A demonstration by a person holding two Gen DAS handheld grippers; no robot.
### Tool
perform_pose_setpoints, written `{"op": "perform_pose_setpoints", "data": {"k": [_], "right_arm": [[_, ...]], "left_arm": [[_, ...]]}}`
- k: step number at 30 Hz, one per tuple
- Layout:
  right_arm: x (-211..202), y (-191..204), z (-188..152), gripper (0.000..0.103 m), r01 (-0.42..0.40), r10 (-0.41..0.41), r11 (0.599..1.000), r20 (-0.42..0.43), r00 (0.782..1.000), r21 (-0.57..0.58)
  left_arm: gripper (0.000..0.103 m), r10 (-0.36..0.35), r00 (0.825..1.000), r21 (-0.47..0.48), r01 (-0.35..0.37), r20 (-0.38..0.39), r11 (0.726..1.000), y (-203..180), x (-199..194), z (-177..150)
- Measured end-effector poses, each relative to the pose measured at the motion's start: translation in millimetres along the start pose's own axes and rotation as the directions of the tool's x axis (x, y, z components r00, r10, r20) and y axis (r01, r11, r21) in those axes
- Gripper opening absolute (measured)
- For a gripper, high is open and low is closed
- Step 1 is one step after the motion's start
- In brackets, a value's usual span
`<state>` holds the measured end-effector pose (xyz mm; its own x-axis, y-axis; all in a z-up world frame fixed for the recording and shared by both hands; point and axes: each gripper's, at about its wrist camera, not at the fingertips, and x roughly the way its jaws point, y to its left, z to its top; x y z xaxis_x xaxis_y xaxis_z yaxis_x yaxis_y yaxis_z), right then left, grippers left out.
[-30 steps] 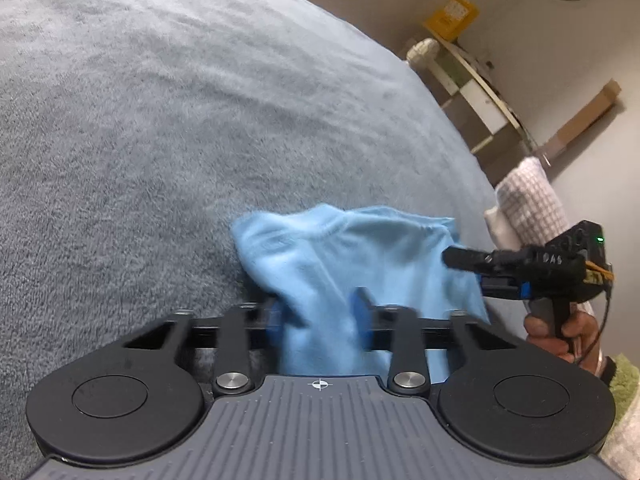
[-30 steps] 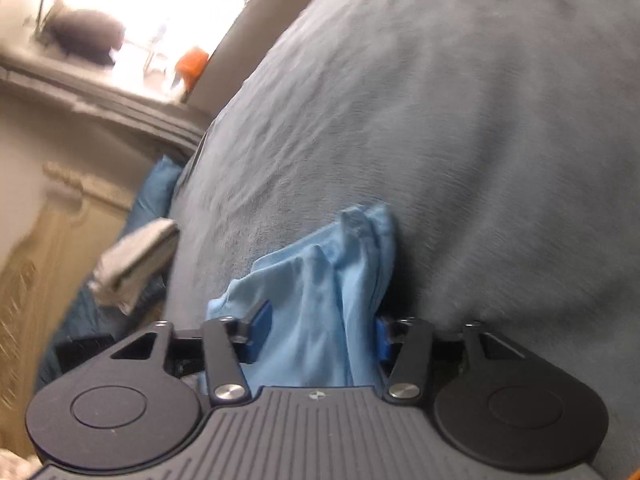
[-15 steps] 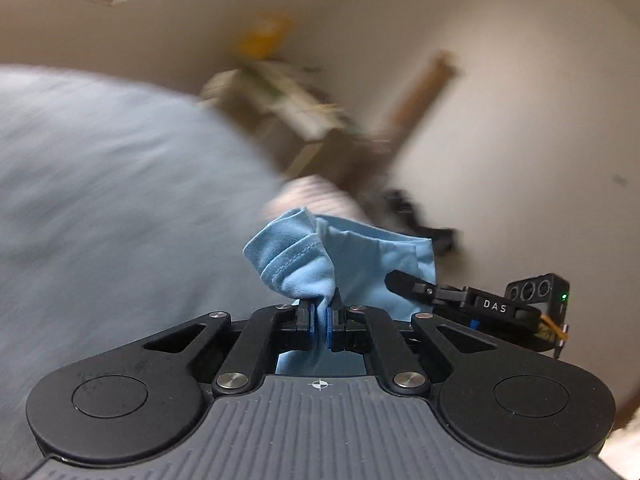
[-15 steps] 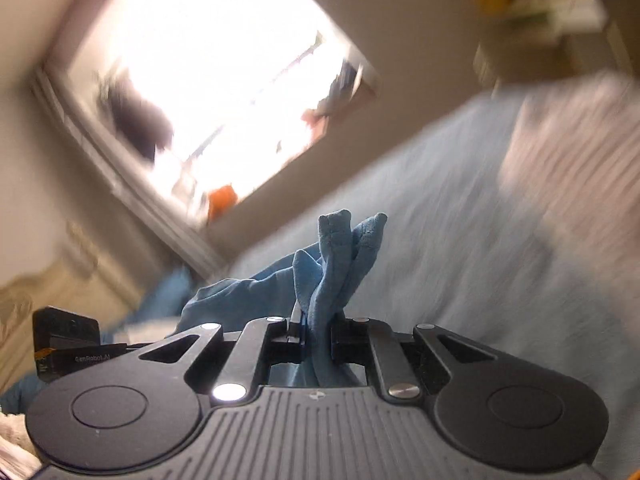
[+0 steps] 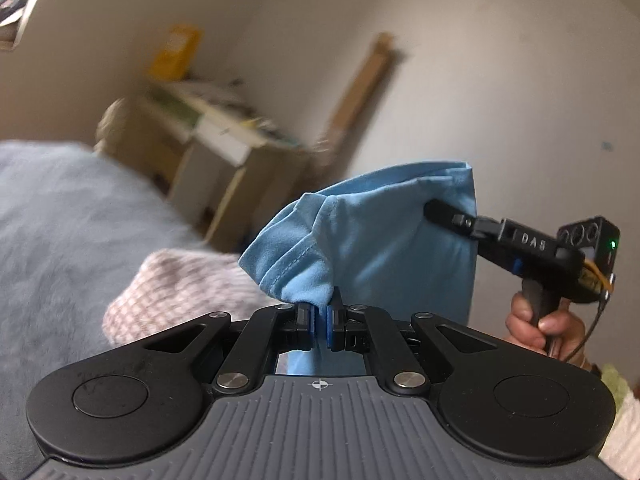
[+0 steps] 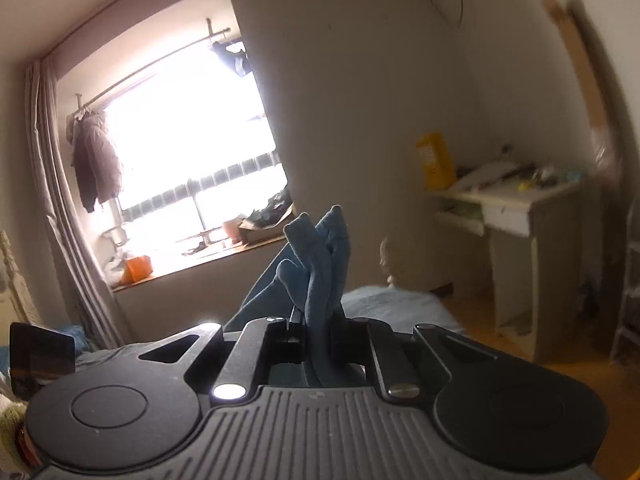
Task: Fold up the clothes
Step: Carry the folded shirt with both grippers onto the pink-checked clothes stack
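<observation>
In the left wrist view, your left tongs [image 5: 319,322] are closed down to a thin slit, and a bunched fold of the light blue garment [image 5: 372,240] is pinched between the blue pads [image 5: 305,322]. The cloth rises ahead of the tongs and spreads to the right, hanging in the air above the bed [image 5: 60,216]. Off to the right of your left tongs, your right tongs [image 5: 438,210] reach in from the side and their tip meets the garment's far upper edge; from this angle you cannot tell how far apart those fingers stand. Your hand [image 5: 540,330] wraps the grip under that tool. Just ahead and left of the left tongs, a checked pink and white cloth [image 5: 180,288] lies on the bed. Beyond it stands a pale desk [image 5: 224,140], blurred, with a yellow box [image 5: 176,54] on top.

In the right wrist view, your right tongs [image 6: 318,334] are clamped on the same garment [image 6: 316,264], which looks dark blue here against the bright window [image 6: 180,132]. The cloth stands up in twisted folds straight ahead of the tongs, held between the fingers with almost no gap. A dark jacket [image 6: 96,164] hangs on the rail, left of the tongs and far ahead. The desk [image 6: 516,216] sits ahead to the right, the yellow box [image 6: 434,160] on its near end.
</observation>
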<state>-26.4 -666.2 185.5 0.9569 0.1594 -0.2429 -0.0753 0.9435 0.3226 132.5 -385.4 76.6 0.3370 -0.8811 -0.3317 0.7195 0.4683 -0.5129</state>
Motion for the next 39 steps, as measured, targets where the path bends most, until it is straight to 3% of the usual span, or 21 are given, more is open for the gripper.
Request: {"op": "perform_pose_setpoints", "data": {"k": [3,6,11,16,21,25,27,31,34,37,39], "right_arm": [[56.8,-38.5,-21.0,0.011,-0.009,0.013,0.999,-0.079,0.997,0.053],[101.8,-65.8,-46.4,0.011,-0.02,0.036,0.993,-0.133,0.99,0.12],[137.1,-73.3,-53.3,0.011,-0.081,0.101,0.988,-0.152,0.983,0.133],[161.9,-77.5,-55.3,0.011,-0.079,0.1,0.991,-0.218,0.971,0.105],[184.8,-99.6,-75.8,0.015,-0.021,0.074,0.983,-0.291,0.954,0.182],[187.9,-116.8,-78.1,0.043,0.077,-0.004,0.966,-0.284,0.959,0.246],[167.7,-127.0,-74.9,0.043,0.129,-0.049,0.941,-0.252,0.967,0.313],[76.1,-136.6,-70.4,0.044,0.097,-0.054,0.873,-0.103,0.993,0.479],[-6.7,-127.5,-83.4,0.044,0.113,-0.093,0.834,-0.065,0.994,0.541],[-57.1,-119.2,-125.7,0.044,0.172,-0.131,0.756,-0.111,0.985,0.632],[-69.7,-118.0,-157.8,0.044,0.219,-0.15,0.69,-0.159,0.976,0.69]], "left_arm": [[0.003,0.1,0.995,-0.047,-0.101,-0.012,0.994,25.7,26.6,0.2],[0.003,0.156,0.988,-0.091,-0.157,-0.018,0.983,44.1,35.6,-0.9],[0.003,0.195,0.981,-0.184,-0.195,-0.019,0.963,63.7,31.6,0.2],[0.005,0.194,0.98,-0.224,-0.199,-0.046,0.954,81.6,38.0,-4.7],[0.017,0.133,0.988,-0.461,-0.155,-0.079,0.874,127.5,41.6,-5.3],[0.021,0.1,0.992,-0.574,-0.129,-0.082,0.808,151.8,46.2,-6.2],[0.021,0.08,0.994,-0.628,-0.11,-0.076,0.77,161.6,47.3,-6.8],[0.021,0.058,0.995,-0.608,-0.099,-0.087,0.788,159.8,50.2,-2.9],[0.021,0.042,0.995,-0.591,-0.091,-0.096,0.801,158.2,52.4,0.0],[0.018,0.057,0.995,-0.539,-0.093,-0.083,0.837,151.1,51.9,1.5],[0.008,0.096,0.991,-0.5,-0.127,-0.088,0.857,144.9,52.8,3.4]]}}
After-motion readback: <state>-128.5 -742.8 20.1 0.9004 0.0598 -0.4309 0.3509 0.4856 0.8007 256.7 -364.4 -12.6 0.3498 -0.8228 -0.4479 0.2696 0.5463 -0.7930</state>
